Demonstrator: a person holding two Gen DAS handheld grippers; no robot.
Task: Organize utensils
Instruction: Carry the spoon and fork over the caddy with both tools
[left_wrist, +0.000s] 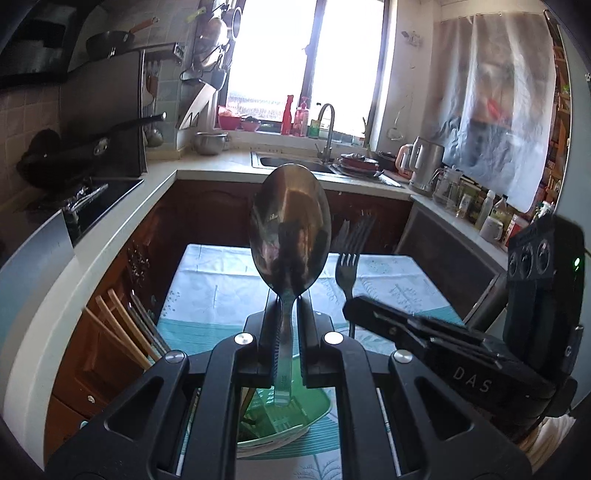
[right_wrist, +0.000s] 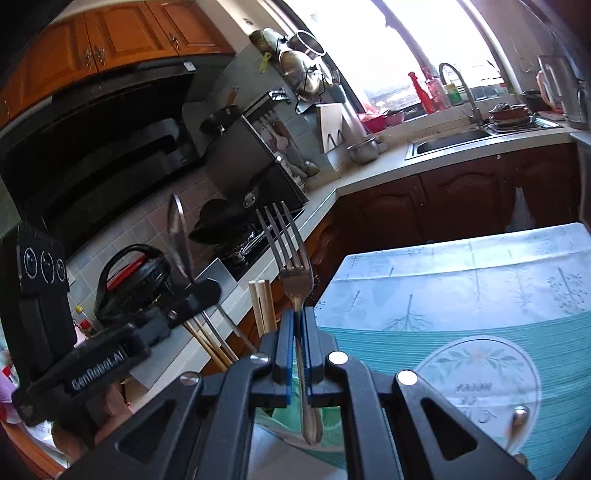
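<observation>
The left gripper (left_wrist: 286, 306) has its jaws pinching the handle of a spoon (left_wrist: 290, 229), bowl standing up at twelve o'clock. The right gripper (right_wrist: 297, 325) has its jaws pinching a fork (right_wrist: 291, 254) by the neck, tines up towards eleven o'clock and the handle end hanging below over a green dish (left_wrist: 295, 413). Both utensils are lifted clear above the bench (right_wrist: 461, 280) with its pale blue cloth.

The step in hand looks like carrying each piece to its sorting place, probably the holder with chopsticks (right_wrist: 262, 306) at the bench's edge, at about nine o'clock in the left wrist view. To do it well, keep both grips firm, since each utensil is held on a narrow stem and could pivot. Bring one in at a time, handle end leading, so spoon and fork don't clash. The holder itself is largely hidden, so which slot suits which piece I cannot tell.
</observation>
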